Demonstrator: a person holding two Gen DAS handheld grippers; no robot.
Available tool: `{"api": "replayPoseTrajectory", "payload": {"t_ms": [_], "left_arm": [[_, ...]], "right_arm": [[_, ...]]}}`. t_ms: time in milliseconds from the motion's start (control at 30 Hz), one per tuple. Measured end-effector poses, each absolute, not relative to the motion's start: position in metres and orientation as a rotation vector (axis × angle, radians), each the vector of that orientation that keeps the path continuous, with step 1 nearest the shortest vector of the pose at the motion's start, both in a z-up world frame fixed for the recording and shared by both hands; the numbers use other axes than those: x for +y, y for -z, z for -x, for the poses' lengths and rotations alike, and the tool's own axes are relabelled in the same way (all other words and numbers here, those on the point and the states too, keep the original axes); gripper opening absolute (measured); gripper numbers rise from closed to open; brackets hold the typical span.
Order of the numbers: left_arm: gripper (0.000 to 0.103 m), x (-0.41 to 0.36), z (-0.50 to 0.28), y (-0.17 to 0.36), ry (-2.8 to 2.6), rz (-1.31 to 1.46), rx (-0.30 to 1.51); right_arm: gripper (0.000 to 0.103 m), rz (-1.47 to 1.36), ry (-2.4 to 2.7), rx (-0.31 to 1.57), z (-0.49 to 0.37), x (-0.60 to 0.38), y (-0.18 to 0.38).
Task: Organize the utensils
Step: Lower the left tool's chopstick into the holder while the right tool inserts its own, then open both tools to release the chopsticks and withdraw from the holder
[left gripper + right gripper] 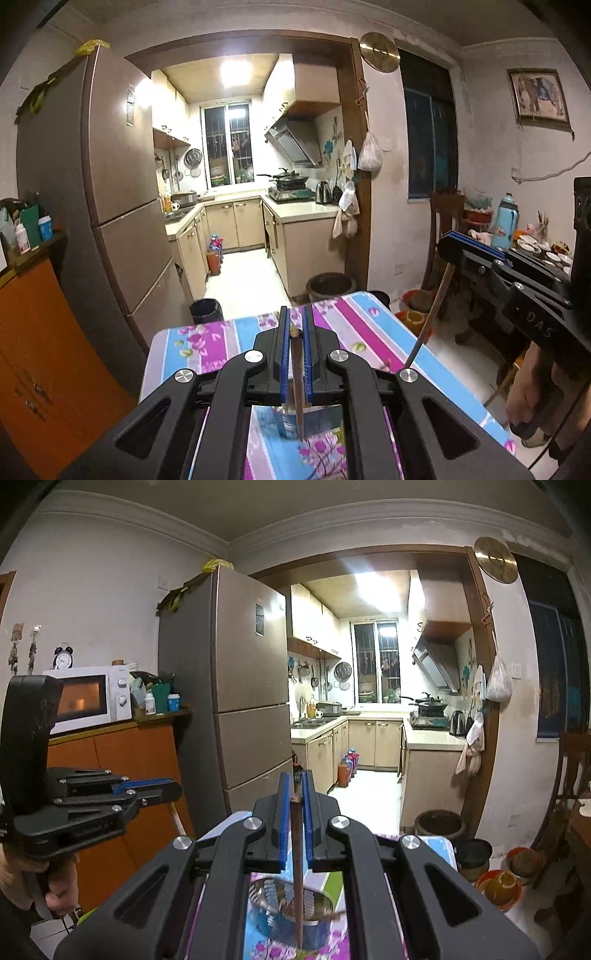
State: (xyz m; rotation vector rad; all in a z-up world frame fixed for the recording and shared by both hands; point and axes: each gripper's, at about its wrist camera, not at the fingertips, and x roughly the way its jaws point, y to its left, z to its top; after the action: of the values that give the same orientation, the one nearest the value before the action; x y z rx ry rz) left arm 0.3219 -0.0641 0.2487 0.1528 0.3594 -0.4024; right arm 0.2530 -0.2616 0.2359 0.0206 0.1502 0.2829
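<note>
Chopsticks, two: one per hand-held gripper, left (295,334) and right (295,799).

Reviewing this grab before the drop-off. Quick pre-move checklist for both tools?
1. Left tool shut on a chopstick: ok.
2. Right tool shut on the other chopstick: ok.
3. Both chopsticks hang tip down, roughly upright: ok.
4. Metal holder below right chopstick's tip: ok.
5. Blue container below left chopstick's tip: ok.
6. Tips clear of the rims: cannot tell.
</note>
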Motion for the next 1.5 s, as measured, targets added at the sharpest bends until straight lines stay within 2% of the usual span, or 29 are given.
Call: {"api": "replayPoseTrajectory", "payload": {"t_ms": [400,833,1100,1133,1167,1200,1233,1267,1300,1433,1500], "left_arm": [[0.008,-0.073,-0.392,-0.255,0.392,-0.125,0.345],[0.008,-0.085,-0.444,-0.186,0.412,-0.120,0.449],[0.008,-0.081,-0.454,-0.153,0.400,-0.114,0.491],[0.009,-0.080,-0.454,-0.151,0.396,-0.113,0.494],[0.015,-0.079,-0.454,-0.148,0.393,-0.112,0.498],[0.021,-0.078,-0.453,-0.146,0.394,-0.109,0.500],[0.031,-0.076,-0.453,-0.145,0.392,-0.107,0.499],[0.034,-0.076,-0.452,-0.143,0.386,-0.106,0.496],[0.034,-0.074,-0.451,-0.142,0.381,-0.103,0.497],[0.038,-0.071,-0.443,-0.139,0.366,-0.106,0.490],[0.042,-0.069,-0.432,-0.139,0.355,-0.120,0.469]], "right_arm": [[0.005,-0.041,-0.292,0.141,-0.314,-0.269,-0.235],[0.005,-0.085,-0.307,0.270,-0.360,-0.266,-0.171],[0.005,-0.089,-0.320,0.308,-0.366,-0.263,-0.158],[0.006,-0.091,-0.321,0.312,-0.366,-0.264,-0.158],[0.006,-0.093,-0.321,0.316,-0.366,-0.265,-0.158],[0.009,-0.094,-0.316,0.315,-0.364,-0.266,-0.157],[0.012,-0.097,-0.314,0.315,-0.364,-0.267,-0.157],[0.020,-0.103,-0.313,0.314,-0.363,-0.269,-0.157],[0.025,-0.108,-0.310,0.309,-0.361,-0.270,-0.157],[0.031,-0.112,-0.302,0.301,-0.351,-0.273,-0.159],[0.042,-0.104,-0.300,0.291,-0.340,-0.274,-0.163]]}}
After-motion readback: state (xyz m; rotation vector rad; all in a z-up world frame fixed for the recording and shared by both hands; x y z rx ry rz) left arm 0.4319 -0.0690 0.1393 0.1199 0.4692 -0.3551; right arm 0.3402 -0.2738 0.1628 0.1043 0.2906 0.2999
